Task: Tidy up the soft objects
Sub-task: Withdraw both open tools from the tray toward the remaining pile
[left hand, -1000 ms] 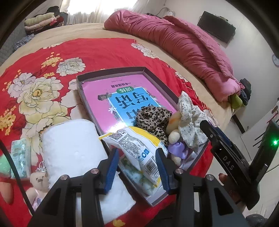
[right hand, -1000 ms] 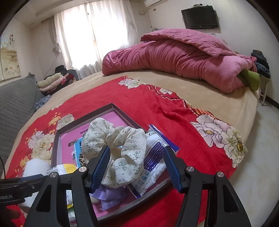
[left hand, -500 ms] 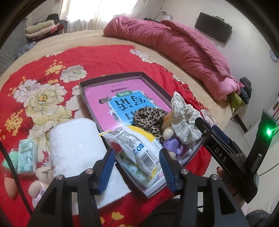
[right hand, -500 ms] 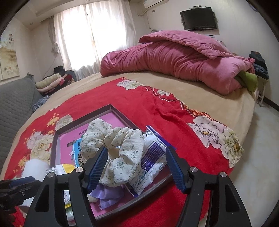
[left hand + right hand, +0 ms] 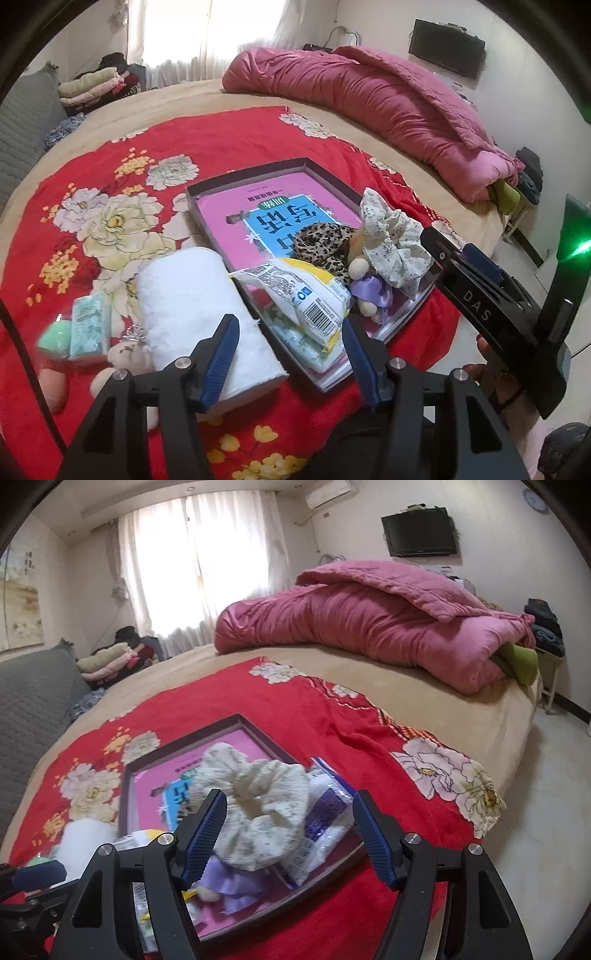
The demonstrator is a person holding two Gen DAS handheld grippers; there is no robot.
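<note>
Soft items fill the near end of a shallow dark tray (image 5: pixel 207 184) on a red floral blanket (image 5: pixel 229 140): floral scrunchie (image 5: pixel 255 812), leopard scrunchie (image 5: pixel 325 240), snack packet (image 5: pixel 303 291). A white towel roll (image 5: pixel 195 295) lies beside the tray, long axis parallel to it. Left gripper (image 5: pixel 291 354) and right gripper (image 5: pixel 290 834) hover spread wide, holding nothing.

From my feed: daylight floods white curtains (image 5: pixel 199 565) behind a bed (image 5: pixel 480 716) spread with a red floral blanket (image 5: pixel 295 709). A pink quilt (image 5: pixel 369 627) lies bunched beneath a wall-mounted television (image 5: pixel 421 536); a grey sofa (image 5: pixel 29 709) sits left.
</note>
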